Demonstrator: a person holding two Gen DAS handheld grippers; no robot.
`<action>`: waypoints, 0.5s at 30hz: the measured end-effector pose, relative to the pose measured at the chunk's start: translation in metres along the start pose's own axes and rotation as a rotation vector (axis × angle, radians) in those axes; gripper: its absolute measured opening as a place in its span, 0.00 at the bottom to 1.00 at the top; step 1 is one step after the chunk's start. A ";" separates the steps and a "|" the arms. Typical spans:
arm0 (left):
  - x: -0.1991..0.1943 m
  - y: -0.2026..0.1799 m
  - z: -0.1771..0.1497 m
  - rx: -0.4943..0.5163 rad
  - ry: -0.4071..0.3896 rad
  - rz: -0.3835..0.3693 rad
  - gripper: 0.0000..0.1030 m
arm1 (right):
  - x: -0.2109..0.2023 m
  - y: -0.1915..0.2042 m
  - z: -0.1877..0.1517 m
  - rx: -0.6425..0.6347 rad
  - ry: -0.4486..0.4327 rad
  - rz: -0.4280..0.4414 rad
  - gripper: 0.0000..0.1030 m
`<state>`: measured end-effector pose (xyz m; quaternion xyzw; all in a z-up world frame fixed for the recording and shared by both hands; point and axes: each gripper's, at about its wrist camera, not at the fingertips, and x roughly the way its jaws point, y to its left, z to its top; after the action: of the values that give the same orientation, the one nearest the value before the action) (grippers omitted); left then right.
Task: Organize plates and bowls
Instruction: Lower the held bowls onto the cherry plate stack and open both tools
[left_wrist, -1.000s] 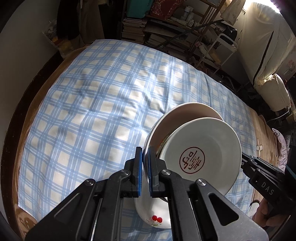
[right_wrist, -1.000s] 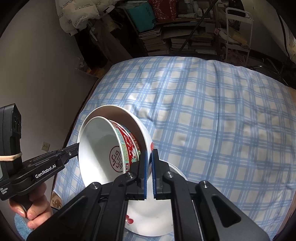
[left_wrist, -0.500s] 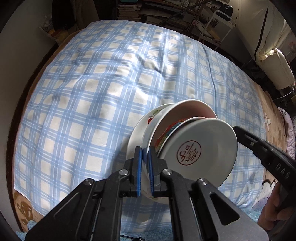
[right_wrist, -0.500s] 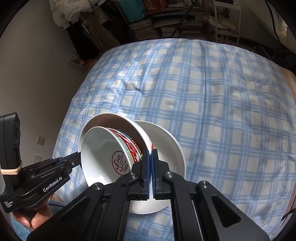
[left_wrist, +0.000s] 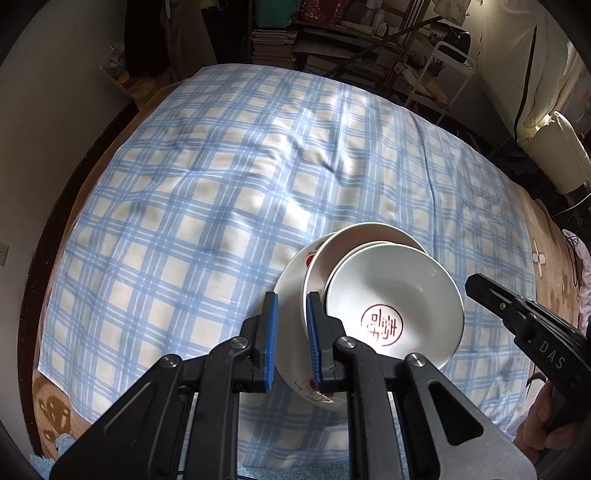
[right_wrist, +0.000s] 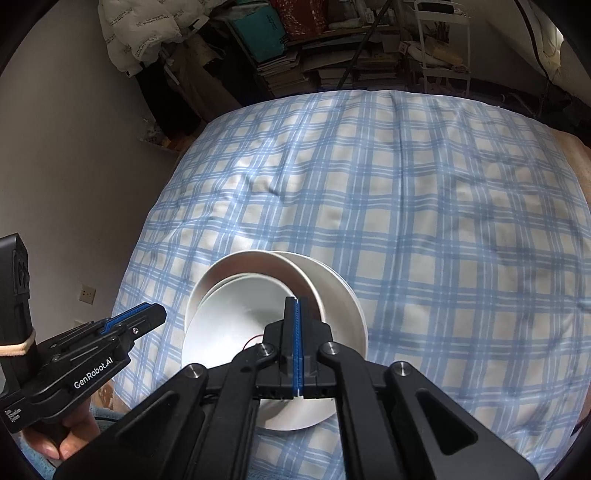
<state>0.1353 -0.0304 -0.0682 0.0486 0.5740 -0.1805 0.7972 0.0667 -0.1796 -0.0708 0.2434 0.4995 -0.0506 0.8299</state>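
A white bowl with a red seal mark sits nested in a larger white bowl, which rests on a white plate with red cherry prints on the blue plaid cloth. My left gripper is open, its blue pads just left of the stack, over the plate's near rim. In the right wrist view the same stack lies in front of my right gripper, whose pads are pressed together at the stack's near rim. I cannot tell whether a rim is between them.
The blue plaid cloth covers a bed. Cluttered shelves with books and a white metal rack stand behind it. A grey wall runs along the left. A brown patterned blanket shows at the right edge.
The stack of bowls has come down from a tilted, held pose onto the plate and cloth. My left gripper has opened and let go of the rim. The right gripper stays closed.
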 end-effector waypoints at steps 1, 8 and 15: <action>-0.002 0.000 -0.001 0.005 -0.003 0.004 0.15 | -0.003 0.003 -0.001 -0.009 -0.001 -0.003 0.02; -0.032 0.004 -0.011 0.016 -0.071 0.061 0.17 | -0.032 0.017 -0.013 -0.073 -0.055 -0.042 0.08; -0.078 0.000 -0.031 0.076 -0.202 0.149 0.30 | -0.069 0.027 -0.035 -0.156 -0.118 -0.076 0.29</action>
<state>0.0862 -0.0038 -0.0059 0.1027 0.4785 -0.1464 0.8597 0.0135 -0.1507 -0.0159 0.1554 0.4611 -0.0572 0.8718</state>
